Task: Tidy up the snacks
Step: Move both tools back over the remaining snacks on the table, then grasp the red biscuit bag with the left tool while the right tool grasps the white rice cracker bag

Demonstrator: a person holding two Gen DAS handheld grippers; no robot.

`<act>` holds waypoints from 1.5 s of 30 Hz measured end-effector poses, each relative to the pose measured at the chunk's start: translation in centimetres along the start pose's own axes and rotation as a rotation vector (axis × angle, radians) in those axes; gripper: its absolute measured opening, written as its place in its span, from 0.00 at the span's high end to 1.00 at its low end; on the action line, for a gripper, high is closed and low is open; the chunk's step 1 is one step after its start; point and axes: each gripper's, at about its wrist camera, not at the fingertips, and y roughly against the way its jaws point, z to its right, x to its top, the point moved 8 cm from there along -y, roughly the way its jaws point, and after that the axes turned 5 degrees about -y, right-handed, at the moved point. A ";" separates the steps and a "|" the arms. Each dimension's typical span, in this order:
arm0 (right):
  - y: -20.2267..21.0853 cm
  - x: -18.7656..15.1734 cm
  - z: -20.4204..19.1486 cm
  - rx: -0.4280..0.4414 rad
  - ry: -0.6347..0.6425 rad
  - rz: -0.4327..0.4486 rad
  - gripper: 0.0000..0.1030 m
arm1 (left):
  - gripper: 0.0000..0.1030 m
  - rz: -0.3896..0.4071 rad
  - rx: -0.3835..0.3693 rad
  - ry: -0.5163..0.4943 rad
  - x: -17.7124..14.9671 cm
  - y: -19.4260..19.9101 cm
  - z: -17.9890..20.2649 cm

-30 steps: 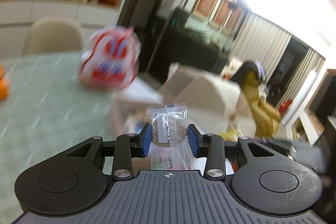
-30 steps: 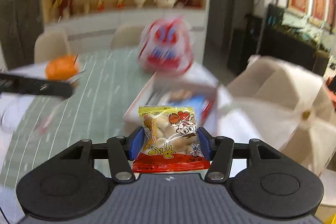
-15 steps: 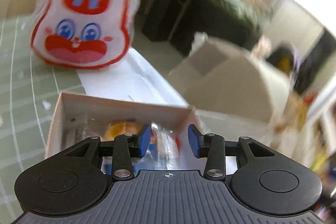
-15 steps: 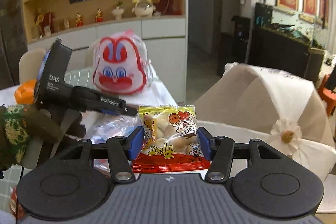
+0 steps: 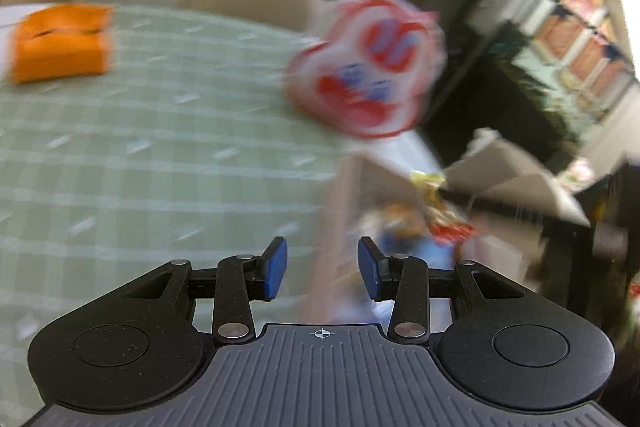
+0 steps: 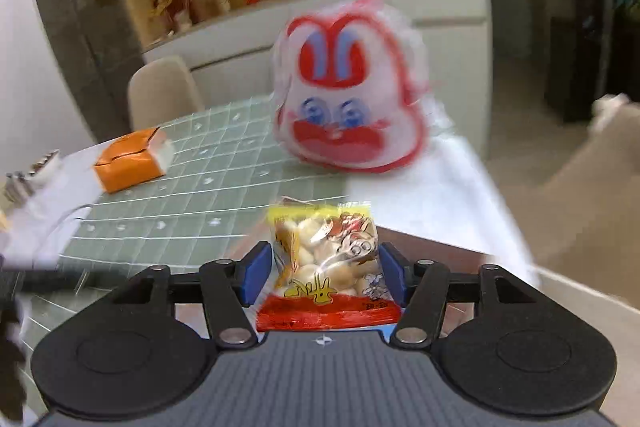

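My left gripper [image 5: 320, 273] is open and empty, above the green tablecloth [image 5: 140, 167] just left of the snack box [image 5: 348, 211], which holds several blurred packets [image 5: 404, 227]. My right gripper [image 6: 325, 277] is shut on a yellow-and-red bag of small round biscuits [image 6: 326, 259], held over the near edge of the box [image 6: 432, 247]. The same bag and the right gripper show blurred at the right of the left wrist view [image 5: 436, 203].
A red-and-white rabbit-face bag [image 6: 348, 103] stands at the table's far right edge, also in the left wrist view [image 5: 368, 79]. An orange carton [image 6: 128, 163] lies far left on the green cloth [image 6: 208, 195]. Beige chairs [image 6: 164, 91] stand behind the table.
My left gripper let go of the clear snack packet into the box, opened, and swung left over the cloth. My right gripper moved with the biscuit bag towards the box.
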 end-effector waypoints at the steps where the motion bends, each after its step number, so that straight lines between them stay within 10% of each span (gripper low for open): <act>1: -0.5 0.5 0.1 -0.015 -0.021 -0.012 0.42 | 0.58 -0.008 0.027 0.008 -1.0 1.0 -1.5; 10: 3.6 -2.4 -0.8 -0.183 -0.056 0.018 0.31 | 0.58 -0.123 0.126 -0.006 -8.4 5.7 -8.8; 22: 8.4 -20.5 -8.7 -0.251 -0.045 -0.168 0.31 | 0.58 -0.358 -0.146 -0.305 -14.3 8.4 -7.2; 32: 8.9 -23.0 -15.2 -0.413 0.145 -0.066 0.31 | 0.58 -0.351 -0.107 -0.582 -15.8 7.2 -4.7; 39: 8.1 -22.6 -15.6 -0.415 0.158 -0.082 0.31 | 0.54 -0.311 -0.091 -0.563 -14.5 6.0 -5.3; 45: 6.6 -22.0 -15.6 -0.396 0.185 -0.108 0.31 | 0.57 -0.249 0.021 -0.354 -12.2 5.4 -8.9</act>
